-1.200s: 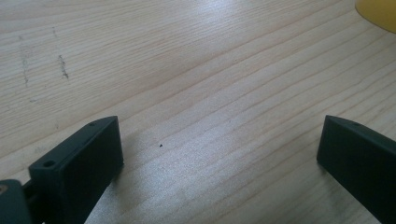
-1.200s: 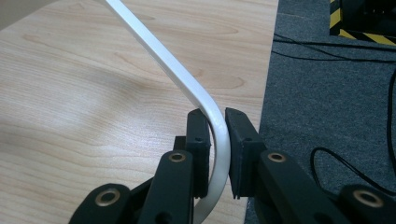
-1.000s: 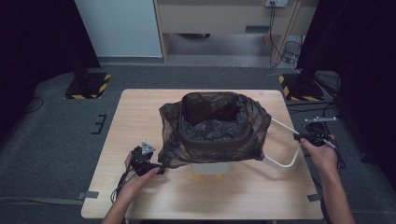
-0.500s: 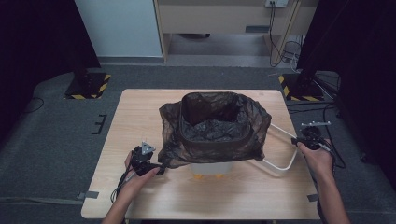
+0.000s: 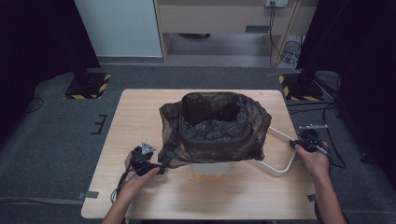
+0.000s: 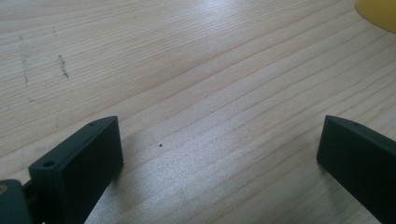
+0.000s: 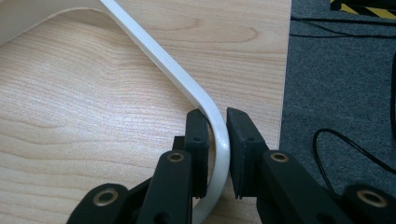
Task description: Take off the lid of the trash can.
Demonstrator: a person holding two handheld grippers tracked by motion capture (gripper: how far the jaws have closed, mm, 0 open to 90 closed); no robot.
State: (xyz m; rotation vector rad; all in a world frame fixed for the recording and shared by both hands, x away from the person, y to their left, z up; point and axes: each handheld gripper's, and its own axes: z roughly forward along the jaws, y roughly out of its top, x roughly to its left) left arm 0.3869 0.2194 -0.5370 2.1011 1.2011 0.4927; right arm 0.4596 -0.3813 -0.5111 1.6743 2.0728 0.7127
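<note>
At table centre, lined bin. Right gripper clamped on white handle at table's right edge, steadying bin; left gripper spread wide, empty, beside bag hem, over bare table.

The light wood worktop stands on grey carpet. 2 black stand bases edged in yellow-black hazard tape sit on the floor beyond its far corners. A wooden cabinet lines the back wall, cables hanging beside it.
</note>
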